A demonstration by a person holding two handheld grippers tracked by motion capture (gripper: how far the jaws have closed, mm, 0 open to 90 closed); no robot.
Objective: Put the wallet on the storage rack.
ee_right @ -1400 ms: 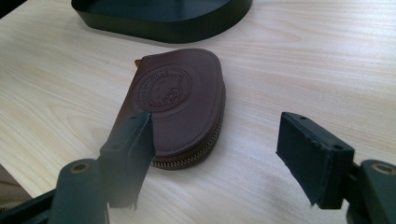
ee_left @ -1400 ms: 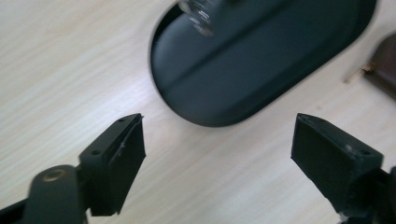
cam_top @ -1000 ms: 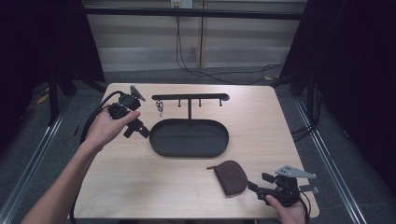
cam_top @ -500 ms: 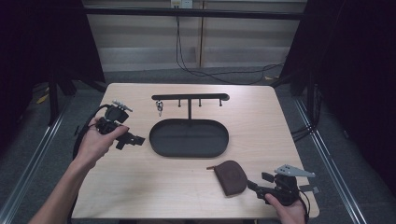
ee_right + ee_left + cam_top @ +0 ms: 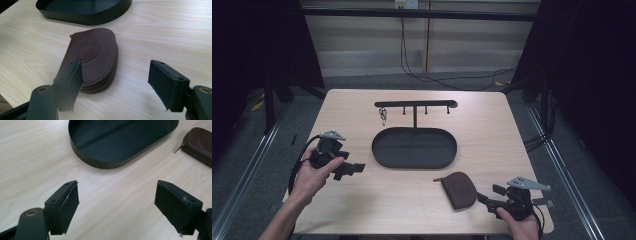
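right gripper sitting jaws apart beside brown pouch, one jaw over its edge, nothing clamped. pouch lying on table near black tray. left gripper hovering apart, empty. grasp not yet made.

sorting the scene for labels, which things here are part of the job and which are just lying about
In the job: brown zip pouch, right gripper open over it, left gripper open.

Lying about: black oval tray, hook rack with keys.
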